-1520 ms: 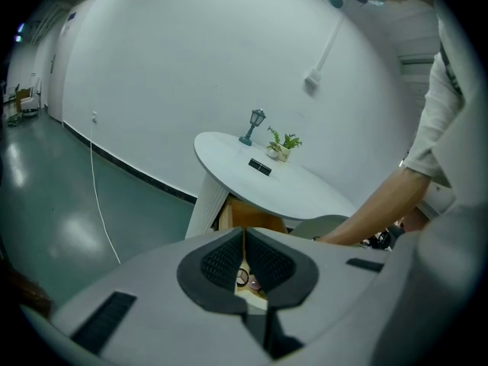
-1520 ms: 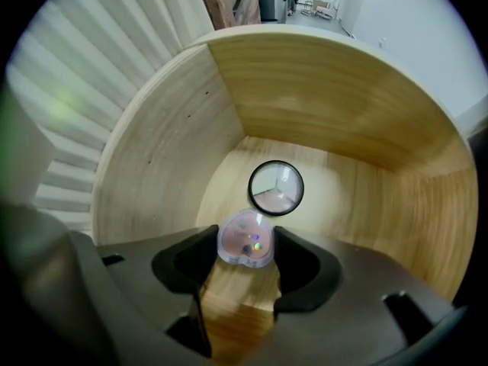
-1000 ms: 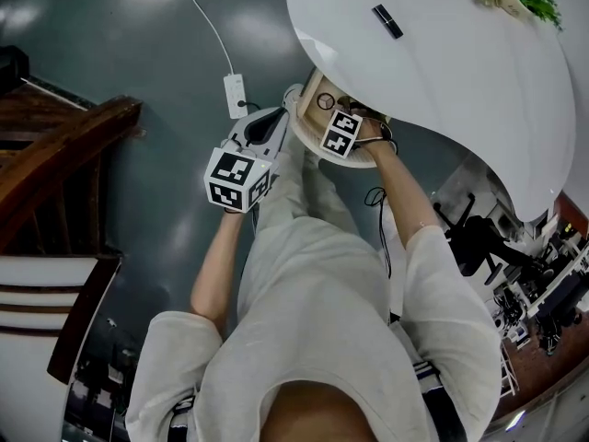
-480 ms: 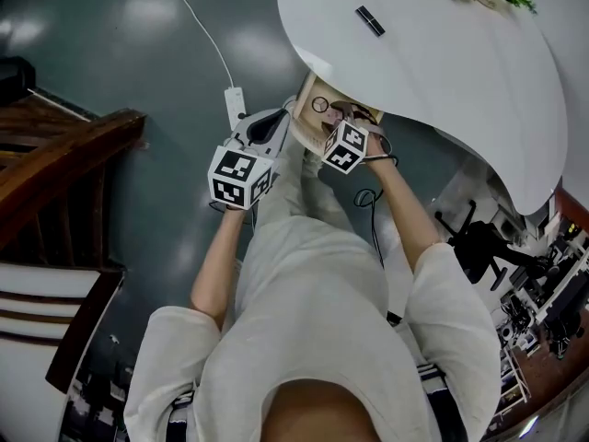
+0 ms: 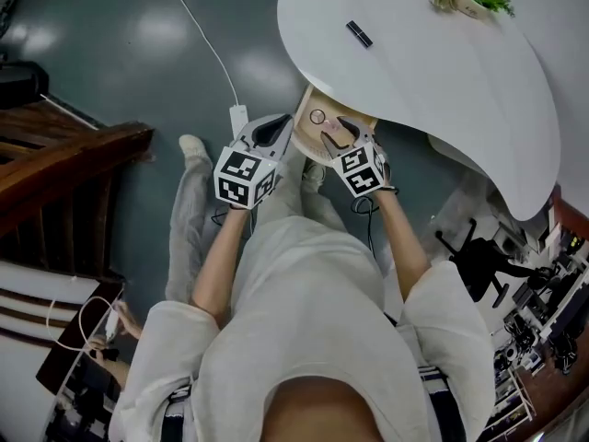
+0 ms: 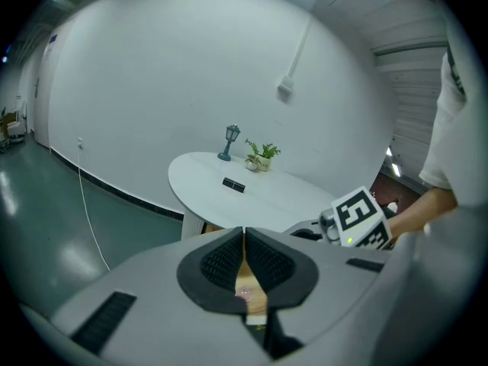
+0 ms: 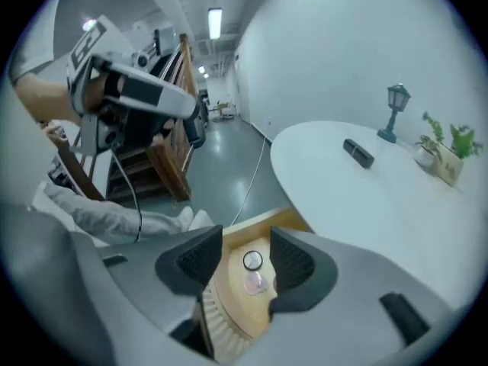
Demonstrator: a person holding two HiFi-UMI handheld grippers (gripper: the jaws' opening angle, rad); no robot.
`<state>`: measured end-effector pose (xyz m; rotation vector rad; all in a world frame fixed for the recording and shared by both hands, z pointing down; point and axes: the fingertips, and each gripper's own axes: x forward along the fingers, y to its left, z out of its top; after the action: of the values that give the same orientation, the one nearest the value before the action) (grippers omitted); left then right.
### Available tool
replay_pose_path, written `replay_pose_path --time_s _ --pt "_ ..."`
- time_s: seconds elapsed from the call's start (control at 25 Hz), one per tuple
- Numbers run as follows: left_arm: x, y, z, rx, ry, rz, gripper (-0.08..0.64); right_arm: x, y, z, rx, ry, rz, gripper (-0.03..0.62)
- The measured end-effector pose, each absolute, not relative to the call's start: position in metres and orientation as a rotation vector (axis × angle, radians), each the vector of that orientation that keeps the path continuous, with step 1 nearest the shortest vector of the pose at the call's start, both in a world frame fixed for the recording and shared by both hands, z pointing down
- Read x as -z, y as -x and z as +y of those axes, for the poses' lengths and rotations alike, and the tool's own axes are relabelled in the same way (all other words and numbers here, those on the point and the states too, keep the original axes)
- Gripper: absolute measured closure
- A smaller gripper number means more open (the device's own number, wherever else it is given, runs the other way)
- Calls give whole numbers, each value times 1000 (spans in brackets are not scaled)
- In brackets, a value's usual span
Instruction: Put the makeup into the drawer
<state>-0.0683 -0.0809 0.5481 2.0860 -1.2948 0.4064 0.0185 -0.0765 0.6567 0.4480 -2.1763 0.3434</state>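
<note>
The drawer [image 5: 303,115] hangs pulled out from under the near edge of the round white table [image 5: 442,72]. It is pale wood, smooth inside, with a curved front cut in fine upright ribs. Two things lie on its bottom: a round compact [image 7: 252,261] with a dark rim and a light face, and touching it on the near side a small glossy pink piece [image 7: 258,283] whose kind I cannot make out.

A black makeup stick [image 5: 359,33] lies out on the table top, flat, well apart from the drawer. It is a short matte bar with squared ends. Its long axis slants across the table from far left to near right, and the two ends look alike, so I cannot say which one leads. Farther off on the table stand a little teal lantern figure [image 6: 232,142] and a potted plant [image 6: 261,156] in a pale box.

My right claw [image 7: 245,239] hangs over the open drawer with its ribbed black pads spread. The pads have just been drawing closer, with nothing pinched between them. My left claw [image 6: 244,233], to the left of the drawer, has its pad tips pressed together and empty.
</note>
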Motion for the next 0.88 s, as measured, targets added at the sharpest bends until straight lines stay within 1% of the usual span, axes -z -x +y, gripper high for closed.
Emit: replay_pose_path --time_s 0.2,0.36,0.6,0.88 --pt "-536 64 -83 -400 -2103 -1318 543 -604 -22 -106 -517 -647 -2346 403" --pt "-527 60 -83 -394 -2113 -1331 543 -575 -33 -124 -577 -774 -2405 403" --pt "-521 53 -88 -391 -2120 -1332 545 -569 -45 -154 -517 -813 -2384 402" --pt "-524 57 -106 -389 -2121 -1333 544 -579 -41 -218 -412 -816 -2338 402"
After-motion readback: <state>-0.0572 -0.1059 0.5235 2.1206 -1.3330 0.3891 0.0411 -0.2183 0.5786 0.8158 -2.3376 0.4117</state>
